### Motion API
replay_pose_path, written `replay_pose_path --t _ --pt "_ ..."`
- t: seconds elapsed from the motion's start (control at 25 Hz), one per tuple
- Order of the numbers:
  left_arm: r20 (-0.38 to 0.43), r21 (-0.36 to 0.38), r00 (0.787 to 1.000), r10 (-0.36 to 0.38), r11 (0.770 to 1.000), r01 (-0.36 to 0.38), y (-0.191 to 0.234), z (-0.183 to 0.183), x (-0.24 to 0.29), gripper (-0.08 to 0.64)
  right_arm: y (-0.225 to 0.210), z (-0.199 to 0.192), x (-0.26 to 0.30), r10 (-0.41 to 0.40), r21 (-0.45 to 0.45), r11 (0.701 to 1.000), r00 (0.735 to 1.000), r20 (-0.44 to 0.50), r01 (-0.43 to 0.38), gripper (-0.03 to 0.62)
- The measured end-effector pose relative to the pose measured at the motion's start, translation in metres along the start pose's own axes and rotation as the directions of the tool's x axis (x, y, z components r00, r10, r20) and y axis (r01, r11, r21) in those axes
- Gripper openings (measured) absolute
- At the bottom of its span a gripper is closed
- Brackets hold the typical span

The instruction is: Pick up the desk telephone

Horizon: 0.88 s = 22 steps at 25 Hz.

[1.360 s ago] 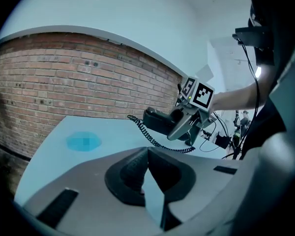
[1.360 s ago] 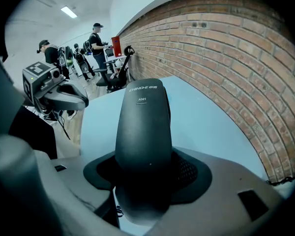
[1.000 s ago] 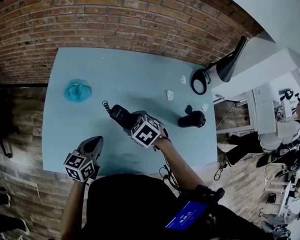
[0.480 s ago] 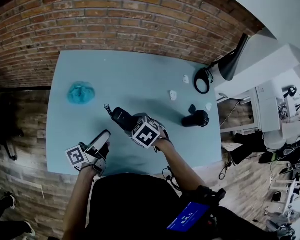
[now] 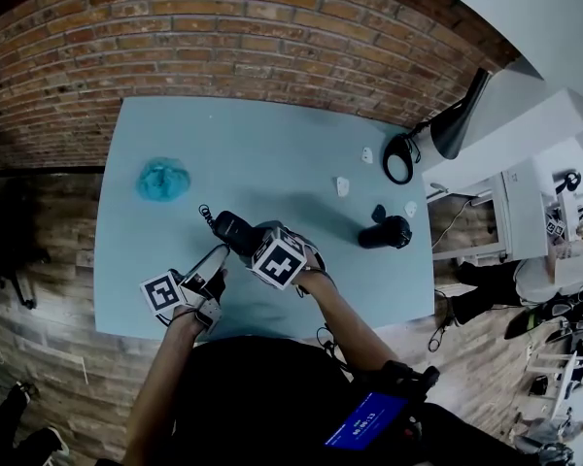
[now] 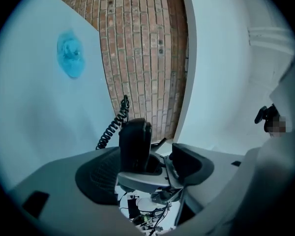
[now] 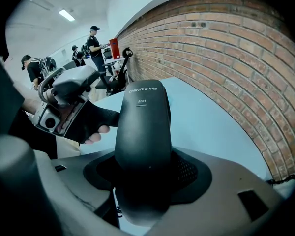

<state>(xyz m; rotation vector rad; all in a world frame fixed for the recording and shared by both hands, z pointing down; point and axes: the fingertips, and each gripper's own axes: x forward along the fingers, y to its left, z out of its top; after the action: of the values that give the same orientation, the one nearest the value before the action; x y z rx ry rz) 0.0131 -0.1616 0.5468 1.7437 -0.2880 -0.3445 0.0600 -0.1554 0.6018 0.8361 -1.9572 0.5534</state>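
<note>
Background: brick wall (image 5: 272, 27) stood behind a pale blue counter (image 5: 272, 144); wooden floor lay around it.
Task's thing: black telephone handset (image 5: 233, 229) was over the near half of the counter, close to the person. Whether it touched the counter, I could not tell.
Right tool (image 5: 247, 242): its jaws were pinching the handset (image 7: 142, 127) from both sides, with the pads pressed on the handset's body. It pointed down toward the counter.
Left tool (image 5: 222, 263): its jaws were spread and opening. The near end of the handset (image 6: 135, 141) and the front of the right tool showed between them, but the pads were not pressing on either. It was just beside the right tool, on its left.
Cord: coiled black cord (image 5: 206, 212) ran from the far end of the handset across the counter.
Left hand (image 7: 83, 122): it wore a black glove and held the left tool.
Other things on the counter: crumpled blue lump (image 5: 163, 179) lay far to the left, well apart from the handset; a black cylinder (image 5: 387, 232) lay on its side to the right; a small white piece (image 5: 342, 186) lay between them, further back.
Counter's far right corner: black lamp (image 5: 449, 122) leaned there.
</note>
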Motion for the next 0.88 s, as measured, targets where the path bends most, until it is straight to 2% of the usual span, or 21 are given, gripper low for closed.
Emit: replay_pose_path --t 0.24,0.56,0.72,0.88 --pt "0.005 -0.007 1.000 0.029 1.000 -0.029 0.005 0.001 0.002 0.344 0.002 0.003 0.000 -0.002 -0.007 1.000 1.000 0.000 0.002 0.268" --pt "-0.004 0.025 0.999 0.035 0.999 -0.035 0.010 0.002 0.008 0.344 0.010 0.007 0.002 0.010 -0.019 1.000 1.000 0.000 -0.010 0.268" --pt "-0.011 0.029 1.000 0.015 0.999 -0.015 0.008 0.000 0.014 0.344 0.013 0.010 0.002 0.018 -0.025 1.000 1.000 0.002 -0.018 0.268" --pt "-0.007 -0.006 1.000 0.030 1.000 -0.030 0.013 -0.005 0.016 0.344 0.021 0.013 0.003 0.026 -0.044 0.999 1.000 0.005 -0.025 0.268"
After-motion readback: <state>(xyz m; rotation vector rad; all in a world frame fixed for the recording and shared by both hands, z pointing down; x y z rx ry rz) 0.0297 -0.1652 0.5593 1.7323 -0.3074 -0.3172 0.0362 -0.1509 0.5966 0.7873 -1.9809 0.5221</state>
